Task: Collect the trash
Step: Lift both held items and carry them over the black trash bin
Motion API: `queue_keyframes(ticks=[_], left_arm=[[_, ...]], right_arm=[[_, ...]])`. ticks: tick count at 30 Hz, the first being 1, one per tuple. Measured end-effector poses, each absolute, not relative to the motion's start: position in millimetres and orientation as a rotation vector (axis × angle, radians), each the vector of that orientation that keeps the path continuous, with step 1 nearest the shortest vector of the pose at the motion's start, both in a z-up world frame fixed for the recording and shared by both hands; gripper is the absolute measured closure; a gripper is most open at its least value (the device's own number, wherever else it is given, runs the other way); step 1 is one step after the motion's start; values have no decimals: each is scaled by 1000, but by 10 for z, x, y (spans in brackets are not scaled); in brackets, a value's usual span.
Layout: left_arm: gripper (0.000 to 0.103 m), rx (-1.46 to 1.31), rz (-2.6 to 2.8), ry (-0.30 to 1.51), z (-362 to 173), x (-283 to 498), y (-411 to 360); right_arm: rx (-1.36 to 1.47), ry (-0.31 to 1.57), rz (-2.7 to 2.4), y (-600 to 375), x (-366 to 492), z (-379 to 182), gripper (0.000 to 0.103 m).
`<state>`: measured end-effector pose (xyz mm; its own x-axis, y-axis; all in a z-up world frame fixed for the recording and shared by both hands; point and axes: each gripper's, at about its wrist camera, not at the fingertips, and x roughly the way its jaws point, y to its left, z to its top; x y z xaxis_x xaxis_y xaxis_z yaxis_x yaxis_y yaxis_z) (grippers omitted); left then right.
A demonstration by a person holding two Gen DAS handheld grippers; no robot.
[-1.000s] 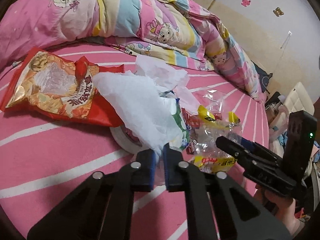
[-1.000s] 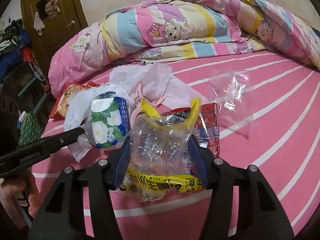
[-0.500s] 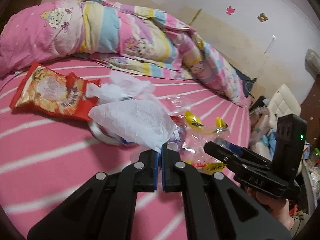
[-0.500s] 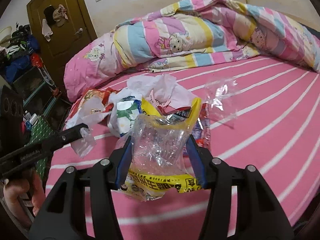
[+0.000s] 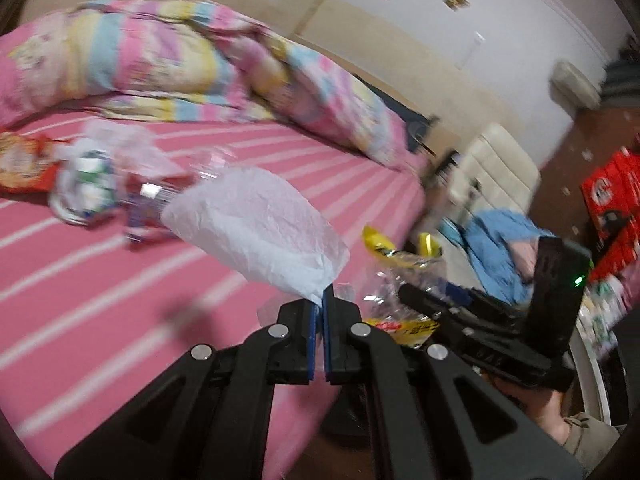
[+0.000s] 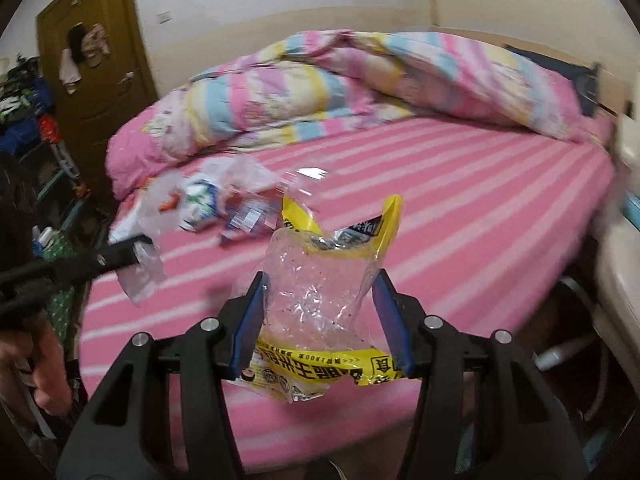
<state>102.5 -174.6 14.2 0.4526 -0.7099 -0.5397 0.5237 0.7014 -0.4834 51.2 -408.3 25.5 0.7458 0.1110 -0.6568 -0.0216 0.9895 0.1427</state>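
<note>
Tissue (image 5: 260, 232) fans up-left from my clenched left gripper (image 5: 321, 312); my right gripper (image 6: 320, 312) clasps one clear bag (image 6: 320, 292) upright (yellow mouth up).

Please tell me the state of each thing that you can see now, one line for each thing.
Left tool: shut on the white tissue.
White tissue: crumpled, held above the bed.
Right tool: shut on the clear bag.
Clear bag: crumpled, top torn open.
Quilt: bunched up.
Door: closed.
</note>
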Motion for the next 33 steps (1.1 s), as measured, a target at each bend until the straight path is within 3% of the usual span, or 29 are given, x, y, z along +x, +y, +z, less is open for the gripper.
queue_keyframes(ticks=[14, 33], left_arm=[[101, -79, -1082, 1049, -412, 85, -4044], [101, 171, -1151, 1393, -2018, -161, -5636]], right_arm=[[322, 830, -280, -5940, -1267, -521, 49], [499, 1051, -424, -6836, -1495, -1955, 49]])
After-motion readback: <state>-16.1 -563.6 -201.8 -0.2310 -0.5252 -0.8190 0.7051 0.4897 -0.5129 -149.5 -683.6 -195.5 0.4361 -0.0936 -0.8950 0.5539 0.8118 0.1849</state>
